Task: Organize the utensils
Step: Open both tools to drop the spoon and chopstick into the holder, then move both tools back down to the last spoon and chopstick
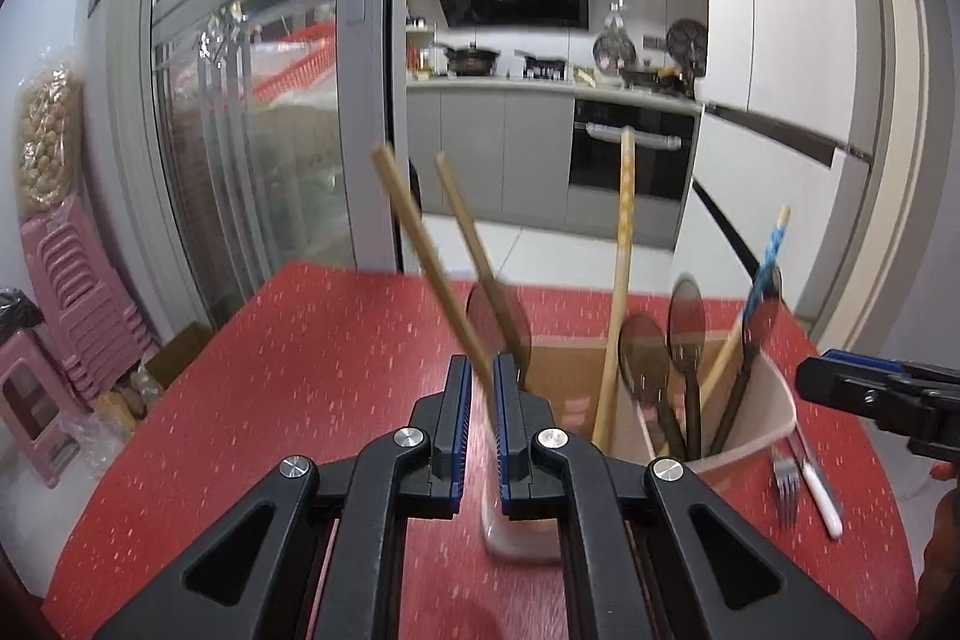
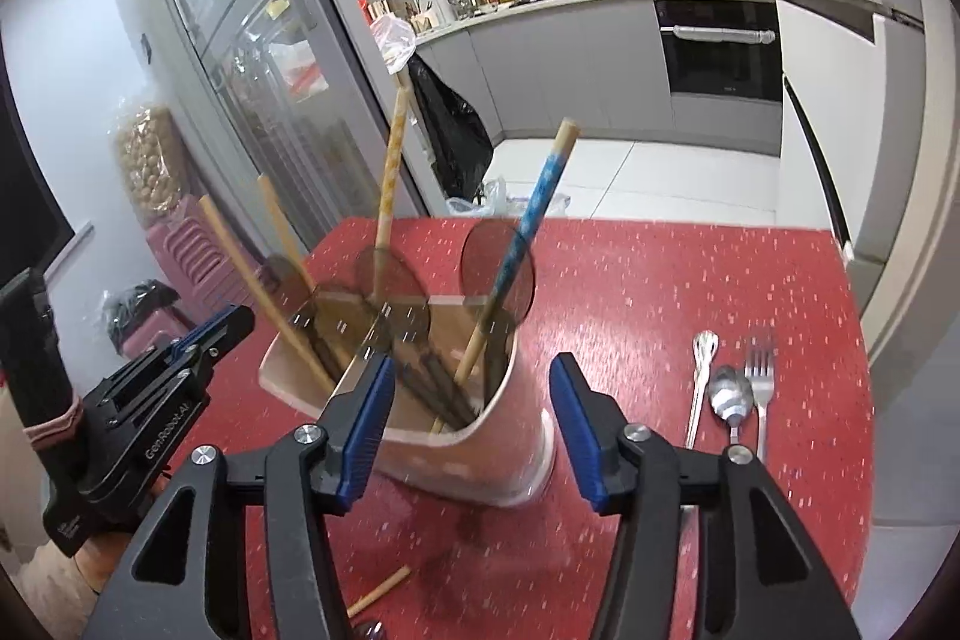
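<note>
A beige utensil holder (image 2: 516, 466) stands on the red table (image 2: 660, 280). Inside it are several dark spoons, a yellow-patterned wooden handle (image 2: 390, 172) and a blue-patterned one (image 2: 540, 196). My left gripper (image 1: 483, 370) is shut on a plain wooden chopstick (image 1: 414, 220) that leans out of the holder's left side; a second chopstick (image 1: 468, 220) stands beside it. My right gripper (image 2: 471, 370) is open, its blue pads on either side of the holder's near corner and not pressing on it. The left gripper (image 2: 237, 319) also shows in the right wrist view, and the right gripper (image 1: 816, 382) in the left wrist view.
To the right of the holder lie a fork (image 2: 759, 376), a metal spoon (image 2: 729, 400) and a thin whisk-like utensil (image 2: 702, 358). A loose wooden stick (image 2: 378, 592) lies near the table's front. Glass sliding doors (image 1: 240, 130) and pink stools (image 1: 54, 340) stand beyond the table's left side.
</note>
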`<action>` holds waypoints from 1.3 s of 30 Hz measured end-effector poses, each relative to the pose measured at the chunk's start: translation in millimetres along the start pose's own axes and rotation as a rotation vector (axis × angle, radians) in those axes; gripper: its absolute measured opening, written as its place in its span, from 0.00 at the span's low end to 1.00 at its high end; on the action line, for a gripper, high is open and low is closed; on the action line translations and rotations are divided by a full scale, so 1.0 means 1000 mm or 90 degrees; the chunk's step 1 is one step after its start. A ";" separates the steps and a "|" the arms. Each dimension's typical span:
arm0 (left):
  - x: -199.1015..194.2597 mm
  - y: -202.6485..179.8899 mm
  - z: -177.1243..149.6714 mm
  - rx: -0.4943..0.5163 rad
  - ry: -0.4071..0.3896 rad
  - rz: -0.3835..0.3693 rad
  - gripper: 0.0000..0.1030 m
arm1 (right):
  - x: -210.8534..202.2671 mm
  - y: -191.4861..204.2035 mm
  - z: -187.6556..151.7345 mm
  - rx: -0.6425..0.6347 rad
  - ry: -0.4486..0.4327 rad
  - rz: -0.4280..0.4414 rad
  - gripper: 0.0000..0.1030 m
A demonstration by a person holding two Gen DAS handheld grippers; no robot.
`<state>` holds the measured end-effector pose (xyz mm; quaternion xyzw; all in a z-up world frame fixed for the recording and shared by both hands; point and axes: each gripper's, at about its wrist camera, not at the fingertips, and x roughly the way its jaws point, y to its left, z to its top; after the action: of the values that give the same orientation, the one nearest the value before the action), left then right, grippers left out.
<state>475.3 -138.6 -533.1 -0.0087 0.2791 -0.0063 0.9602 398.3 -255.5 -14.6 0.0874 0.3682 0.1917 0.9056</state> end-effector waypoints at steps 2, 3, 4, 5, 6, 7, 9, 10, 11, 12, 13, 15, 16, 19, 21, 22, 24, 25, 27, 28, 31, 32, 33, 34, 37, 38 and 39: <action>-0.006 0.000 -0.007 0.003 0.016 0.002 0.29 | -0.005 0.003 -0.008 0.002 0.010 -0.001 0.64; -0.009 0.001 -0.011 0.003 0.030 0.000 0.29 | -0.008 0.005 -0.013 0.004 0.017 0.000 0.67; -0.011 0.002 -0.014 0.002 0.039 -0.001 0.29 | -0.009 0.006 -0.018 0.006 0.025 -0.002 0.67; -0.014 0.003 -0.017 0.000 0.049 0.000 0.29 | -0.011 0.007 -0.021 0.009 0.032 -0.004 0.68; -0.017 0.004 -0.021 -0.004 0.059 -0.002 0.29 | -0.013 0.008 -0.027 0.014 0.041 -0.004 0.68; -0.020 0.007 -0.025 -0.008 0.065 -0.005 0.29 | -0.015 0.009 -0.032 0.020 0.048 -0.001 0.68; -0.026 0.010 -0.032 -0.013 0.080 -0.009 0.29 | -0.018 0.011 -0.040 0.031 0.064 -0.002 0.68; -0.029 0.010 -0.037 -0.012 0.086 -0.010 0.29 | -0.020 0.012 -0.046 0.038 0.072 -0.003 0.68; -0.032 0.010 -0.040 -0.010 0.090 -0.010 0.29 | -0.022 0.013 -0.051 0.044 0.077 -0.003 0.68; -0.036 0.011 -0.046 -0.006 0.096 -0.010 0.29 | -0.023 0.014 -0.054 0.048 0.082 -0.003 0.68; -0.038 0.011 -0.049 -0.005 0.100 -0.009 0.29 | -0.024 0.015 -0.058 0.053 0.088 -0.003 0.68; -0.043 0.013 -0.056 -0.003 0.111 -0.011 0.29 | -0.027 0.018 -0.070 0.065 0.104 -0.002 0.68; -0.046 0.013 -0.061 -0.002 0.117 -0.012 0.29 | -0.028 0.020 -0.075 0.067 0.109 -0.004 0.68; -0.052 0.012 -0.073 0.003 0.131 -0.016 0.29 | -0.031 0.024 -0.091 0.069 0.122 -0.009 0.68; -0.057 0.012 -0.080 0.009 0.141 -0.020 0.29 | -0.033 0.027 -0.100 0.072 0.132 -0.009 0.68; -0.058 0.012 -0.084 0.010 0.146 -0.021 0.29 | -0.033 0.029 -0.104 0.073 0.138 -0.008 0.68; -0.061 0.014 -0.091 0.008 0.156 -0.026 0.29 | -0.035 0.032 -0.112 0.077 0.146 -0.008 0.69; -0.062 0.016 -0.095 0.006 0.162 -0.028 0.29 | -0.036 0.032 -0.115 0.078 0.148 -0.009 0.71; -0.063 0.018 -0.102 0.005 0.173 -0.031 0.29 | -0.038 0.034 -0.124 0.084 0.151 -0.010 0.81; -0.064 0.019 -0.105 0.004 0.179 -0.032 0.29 | -0.040 0.035 -0.127 0.086 0.151 -0.010 0.81; -0.066 0.022 -0.114 0.004 0.191 -0.032 0.39 | -0.044 0.037 -0.134 0.087 0.155 -0.010 0.81; -0.066 0.024 -0.116 0.002 0.195 -0.029 0.94 | -0.047 0.038 -0.137 0.089 0.156 -0.011 0.81; -0.067 0.026 -0.118 -0.002 0.202 -0.023 1.00 | -0.048 0.038 -0.139 0.092 0.157 -0.011 0.81; -0.068 0.029 -0.121 -0.007 0.195 -0.015 1.00 | -0.049 0.038 -0.141 0.094 0.160 -0.011 0.81; -0.064 0.032 -0.128 0.000 0.196 -0.011 1.00 | -0.050 0.039 -0.147 0.096 0.166 -0.013 0.93; -0.063 0.032 -0.131 0.006 0.194 -0.006 1.00 | -0.050 0.040 -0.148 0.095 0.167 -0.016 1.00; -0.062 0.032 -0.134 0.013 0.192 -0.004 1.00 | -0.050 0.041 -0.150 0.092 0.167 -0.019 1.00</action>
<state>351.1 -107.1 -613.9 0.0013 0.4202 -0.0131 0.9073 248.7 -236.5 -77.7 0.1212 0.4977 0.1607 0.8437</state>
